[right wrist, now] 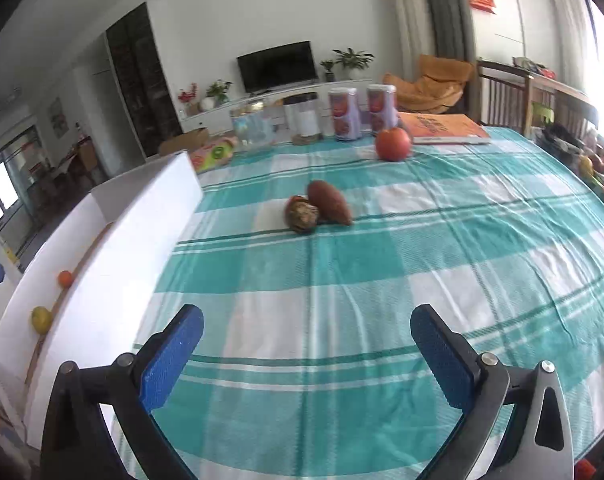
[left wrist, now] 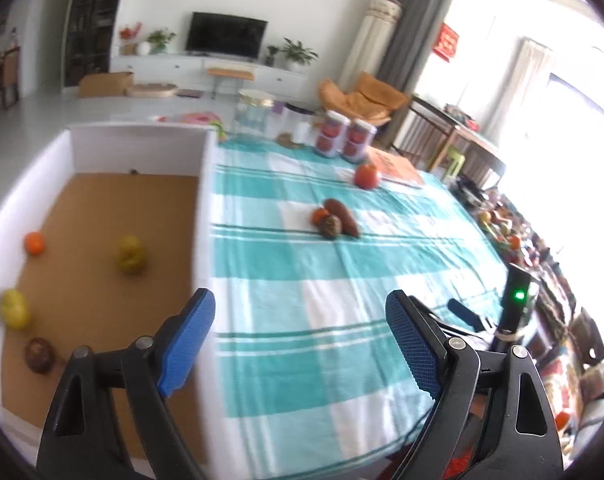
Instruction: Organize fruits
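Note:
A white-walled box [left wrist: 204, 208] with a brown floor stands at the table's left. In it lie an orange [left wrist: 34, 243], a yellow-green fruit [left wrist: 131, 255], a yellow fruit [left wrist: 14, 308] and a dark brown fruit [left wrist: 39, 355]. On the teal checked cloth [left wrist: 302, 280] lie a long brown fruit [left wrist: 341, 217], a scaly brown fruit [left wrist: 331, 226], a small orange fruit [left wrist: 319, 215] and a red apple [left wrist: 367, 176]. My left gripper [left wrist: 300, 340] is open and empty over the box's right wall. My right gripper [right wrist: 306, 356] is open and empty above the cloth, short of the brown fruits [right wrist: 327, 202] and apple [right wrist: 392, 143].
Two labelled cans [left wrist: 343, 138], a glass jar [left wrist: 253, 114] and an orange book [left wrist: 395, 168] stand at the table's far edge. The right gripper's body [left wrist: 515, 308] with a green light shows at the left view's right. Chairs and clutter lie beyond the right edge.

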The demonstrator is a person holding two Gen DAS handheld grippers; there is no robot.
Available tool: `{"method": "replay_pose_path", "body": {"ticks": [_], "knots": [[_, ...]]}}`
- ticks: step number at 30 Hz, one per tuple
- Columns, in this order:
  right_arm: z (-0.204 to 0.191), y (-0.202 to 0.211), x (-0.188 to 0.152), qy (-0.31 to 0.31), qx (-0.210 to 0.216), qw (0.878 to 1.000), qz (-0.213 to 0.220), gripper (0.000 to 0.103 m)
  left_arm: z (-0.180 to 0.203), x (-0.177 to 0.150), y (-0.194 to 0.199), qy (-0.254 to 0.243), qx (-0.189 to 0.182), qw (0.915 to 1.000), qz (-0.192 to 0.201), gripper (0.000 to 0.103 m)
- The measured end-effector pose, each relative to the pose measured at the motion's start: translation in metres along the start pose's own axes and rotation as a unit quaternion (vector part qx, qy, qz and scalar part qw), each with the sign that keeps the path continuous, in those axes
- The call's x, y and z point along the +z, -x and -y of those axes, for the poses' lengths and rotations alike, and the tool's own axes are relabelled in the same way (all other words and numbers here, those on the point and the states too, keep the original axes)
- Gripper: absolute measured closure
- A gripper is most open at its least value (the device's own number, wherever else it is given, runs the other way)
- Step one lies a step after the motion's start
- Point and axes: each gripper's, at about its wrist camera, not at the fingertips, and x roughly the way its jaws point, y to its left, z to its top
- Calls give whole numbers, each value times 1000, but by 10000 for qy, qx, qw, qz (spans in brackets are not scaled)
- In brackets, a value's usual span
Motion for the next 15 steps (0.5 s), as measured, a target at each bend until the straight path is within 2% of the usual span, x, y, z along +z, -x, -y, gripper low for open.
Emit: {"method": "replay_pose_path", "body": {"ticks": [2, 4, 6, 7, 9, 15], "knots": [[45, -4, 0, -412, -369, 9984, -87, 0, 27, -7, -30, 125, -623, 9965, -538, 14], [77, -5, -6, -883, -609, 9942, -95, 0, 53, -13, -61, 183, -903, 9913, -941, 14], [101, -1, -7, -1495, -399, 9879, -104, 0, 72, -20, -87, 2, -699, 9919, -1059, 14], [104, 2, -8, -1546, -408, 9871, -43, 0, 78, -23, -99, -105, -533, 9928, -1070, 14], [102, 0, -10, -1492, -640, 9867, -71, 0, 82, -28, -119, -299, -198, 9947, -963, 14], [88, -12, -17, -1263, -893, 9877, -216, 0, 65, -36, -160, -457, 638, 9946, -680, 14]]}}
